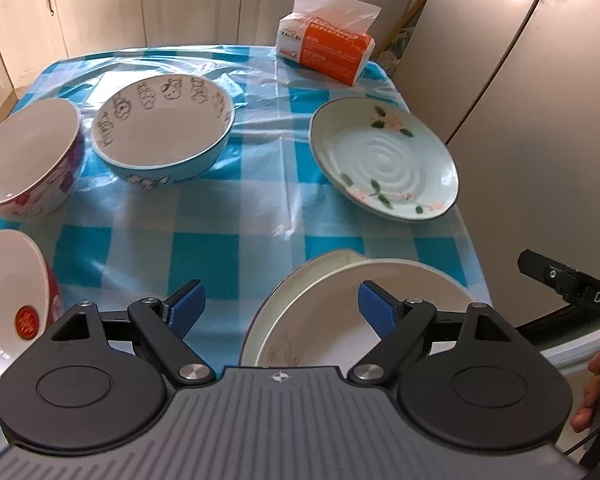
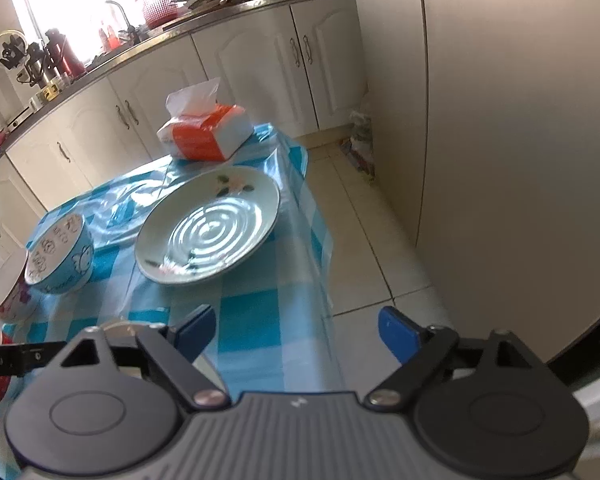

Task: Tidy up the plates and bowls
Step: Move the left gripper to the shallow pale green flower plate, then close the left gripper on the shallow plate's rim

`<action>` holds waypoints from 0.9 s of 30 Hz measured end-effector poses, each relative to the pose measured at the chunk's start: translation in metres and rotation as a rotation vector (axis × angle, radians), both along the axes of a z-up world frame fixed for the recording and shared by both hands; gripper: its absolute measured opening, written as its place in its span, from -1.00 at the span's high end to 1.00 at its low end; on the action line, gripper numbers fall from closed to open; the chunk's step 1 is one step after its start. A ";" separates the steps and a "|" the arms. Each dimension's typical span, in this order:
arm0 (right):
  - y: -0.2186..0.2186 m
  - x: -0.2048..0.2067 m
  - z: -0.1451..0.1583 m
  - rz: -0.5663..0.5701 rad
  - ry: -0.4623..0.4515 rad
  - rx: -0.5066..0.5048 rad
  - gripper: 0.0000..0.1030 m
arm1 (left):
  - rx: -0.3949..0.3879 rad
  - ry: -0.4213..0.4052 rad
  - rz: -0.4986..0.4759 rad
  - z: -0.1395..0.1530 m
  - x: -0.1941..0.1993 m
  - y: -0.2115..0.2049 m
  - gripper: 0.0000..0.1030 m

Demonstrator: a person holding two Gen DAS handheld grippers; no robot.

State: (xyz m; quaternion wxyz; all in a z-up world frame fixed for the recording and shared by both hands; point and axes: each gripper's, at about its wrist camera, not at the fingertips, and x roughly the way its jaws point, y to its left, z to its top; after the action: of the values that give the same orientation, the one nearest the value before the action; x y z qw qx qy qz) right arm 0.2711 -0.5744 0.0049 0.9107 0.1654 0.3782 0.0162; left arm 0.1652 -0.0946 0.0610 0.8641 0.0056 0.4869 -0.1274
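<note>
Both grippers' fingers are spread, pinching nothing: left gripper (image 1: 280, 304) over the white plate (image 1: 320, 320) at six o'clock; right gripper (image 2: 296, 332) beyond the counter (image 2: 256, 320) edge, floral plate (image 2: 208, 224) at eleven.

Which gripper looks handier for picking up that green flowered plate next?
Probably the right gripper: open and empty, the green plate lies just ahead of it. The left gripper hovers over a white plate.

Home kitchen, cream cabinets (image 2: 260, 64), cluttered worktop (image 2: 100, 56), sink tap (image 2: 120, 12), checked tablecloth (image 1: 204, 248)
</note>
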 end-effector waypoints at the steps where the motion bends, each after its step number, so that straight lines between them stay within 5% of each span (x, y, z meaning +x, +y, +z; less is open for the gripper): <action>1: 0.000 0.003 0.000 -0.002 -0.005 -0.006 -0.78 | -0.003 -0.002 -0.004 0.000 0.003 -0.003 -0.99; 9: -0.003 0.029 -0.003 -0.017 -0.031 -0.003 -0.89 | -0.042 -0.025 -0.030 -0.003 0.033 -0.025 -1.00; 27: -0.014 0.097 -0.025 -0.035 -0.072 0.222 -0.98 | -0.050 -0.064 -0.041 -0.030 0.111 -0.057 -1.00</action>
State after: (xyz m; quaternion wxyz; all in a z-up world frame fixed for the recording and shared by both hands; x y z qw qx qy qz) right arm 0.3682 -0.5882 -0.0202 0.9000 0.2709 0.3381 0.0478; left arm 0.2761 -0.1517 0.0309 0.8764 -0.0019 0.4553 -0.1568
